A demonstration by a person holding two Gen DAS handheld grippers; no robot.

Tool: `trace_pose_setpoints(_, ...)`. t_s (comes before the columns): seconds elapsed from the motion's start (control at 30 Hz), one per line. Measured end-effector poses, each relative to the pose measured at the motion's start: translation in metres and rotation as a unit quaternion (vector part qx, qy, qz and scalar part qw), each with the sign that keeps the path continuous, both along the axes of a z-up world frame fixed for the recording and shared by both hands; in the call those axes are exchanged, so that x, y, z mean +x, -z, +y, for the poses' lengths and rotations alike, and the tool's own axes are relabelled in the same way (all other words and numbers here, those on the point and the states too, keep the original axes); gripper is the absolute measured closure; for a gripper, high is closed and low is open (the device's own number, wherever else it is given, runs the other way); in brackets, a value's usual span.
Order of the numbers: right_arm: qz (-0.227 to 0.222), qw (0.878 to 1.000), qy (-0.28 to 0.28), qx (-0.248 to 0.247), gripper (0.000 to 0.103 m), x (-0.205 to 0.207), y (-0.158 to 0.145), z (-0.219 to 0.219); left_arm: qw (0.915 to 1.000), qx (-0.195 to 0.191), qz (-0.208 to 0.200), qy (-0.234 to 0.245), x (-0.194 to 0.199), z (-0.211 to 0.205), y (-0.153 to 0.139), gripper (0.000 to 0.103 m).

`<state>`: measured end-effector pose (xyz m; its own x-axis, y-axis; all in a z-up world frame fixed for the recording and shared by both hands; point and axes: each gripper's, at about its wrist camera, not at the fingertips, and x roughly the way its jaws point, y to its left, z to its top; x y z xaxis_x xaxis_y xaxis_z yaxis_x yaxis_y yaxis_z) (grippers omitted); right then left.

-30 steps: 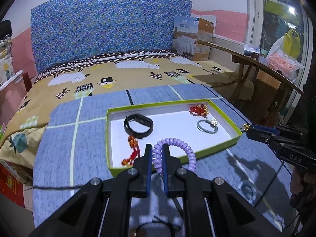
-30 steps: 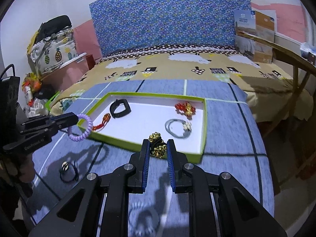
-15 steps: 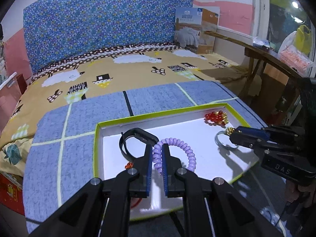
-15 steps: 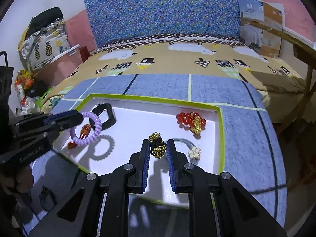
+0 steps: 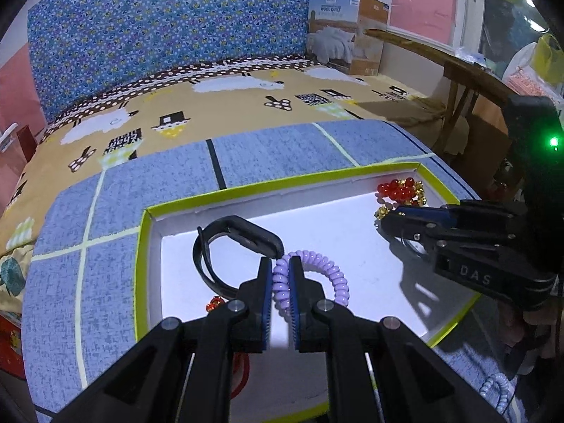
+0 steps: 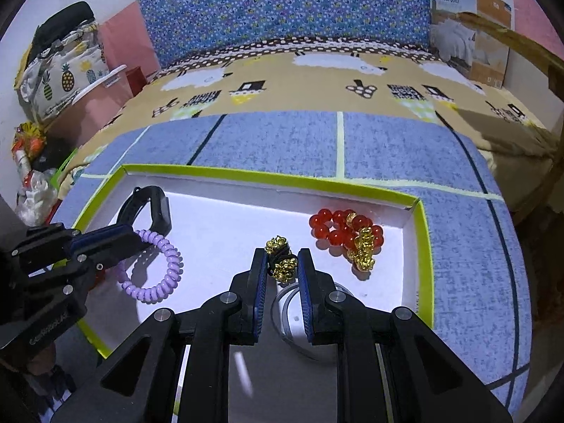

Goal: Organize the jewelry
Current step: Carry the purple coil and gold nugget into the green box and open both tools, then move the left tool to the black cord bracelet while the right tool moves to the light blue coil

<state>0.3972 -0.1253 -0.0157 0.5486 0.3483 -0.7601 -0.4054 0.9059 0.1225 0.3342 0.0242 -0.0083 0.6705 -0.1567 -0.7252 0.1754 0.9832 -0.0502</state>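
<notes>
A white tray with a green rim (image 5: 246, 187) (image 6: 268, 176) lies on the blue mat. My left gripper (image 5: 281, 275) is shut on a purple spiral hair tie (image 5: 328, 271) (image 6: 158, 275), low over the tray's left part beside a black wristband (image 5: 232, 232) (image 6: 155, 208). My right gripper (image 6: 281, 264) is shut on a black hair tie with gold beads (image 6: 280, 257), low over the tray's right part. It shows from the side in the left wrist view (image 5: 391, 216). A red and gold bead bracelet (image 6: 349, 236) (image 5: 402, 188) lies in the tray's far right corner.
A clear ring (image 6: 292, 303) lies in the tray under my right gripper. A red charm (image 5: 215, 303) lies by my left fingers. A pale blue spiral tie (image 5: 497, 387) lies on the mat outside the tray. Behind are the bed, a cardboard box (image 5: 347, 31) and a wooden table (image 5: 458, 70).
Both grippers have moved forward from the tray's near edge to low over its floor, each still holding its hair tie.
</notes>
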Motion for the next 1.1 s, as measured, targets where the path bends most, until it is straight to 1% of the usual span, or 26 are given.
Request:
trace_pose_setpoints(0.1,0.0,1.0,-0.002,-0.004,0.085,-0.001,0.001,0.0,1.0,-0.002,0.0,0.002,0.0,0.0,0.0,0.092)
trace_pose_setpoints(0.17,-0.002,1.0,-0.002,-0.003,0.082,-0.002,0.0,0.0,1.0,-0.005,0.002,0.003,0.0,0.001,0.0,0.092)
trace_pose_setpoints(0.27,-0.008,1.0,-0.003,0.0,0.08,-0.009,-0.004,-0.001,1.0,-0.004,0.0,0.003,-0.005,0.002,-0.002,0.084)
trace_pose_setpoints(0.4,-0.023,1.0,-0.008,0.002,0.08,-0.025,-0.015,-0.003,1.0,0.0,-0.007,0.001,-0.02,0.005,-0.006,0.083)
trace_pose_setpoints(0.53,-0.039,0.999,-0.014,0.013,0.08,-0.052,-0.029,-0.011,0.9999,-0.003,-0.016,-0.003,-0.04,0.012,-0.014,0.083)
trace_pose_setpoints(0.7,-0.05,0.998,-0.015,0.022,0.08,-0.089,-0.04,-0.024,0.9995,-0.008,-0.03,-0.011,-0.074,0.018,-0.023,0.083)
trace_pose_setpoints(0.93,-0.057,0.998,-0.013,0.038,0.08,-0.141,-0.043,-0.041,0.9985,-0.016,-0.051,-0.013,-0.127,0.022,-0.031,0.083)
trace_pose_setpoints(1.1,-0.062,0.998,-0.011,0.031,0.08,-0.174,-0.039,-0.049,0.9981,-0.018,-0.058,-0.012,-0.156,0.021,-0.03,0.083)
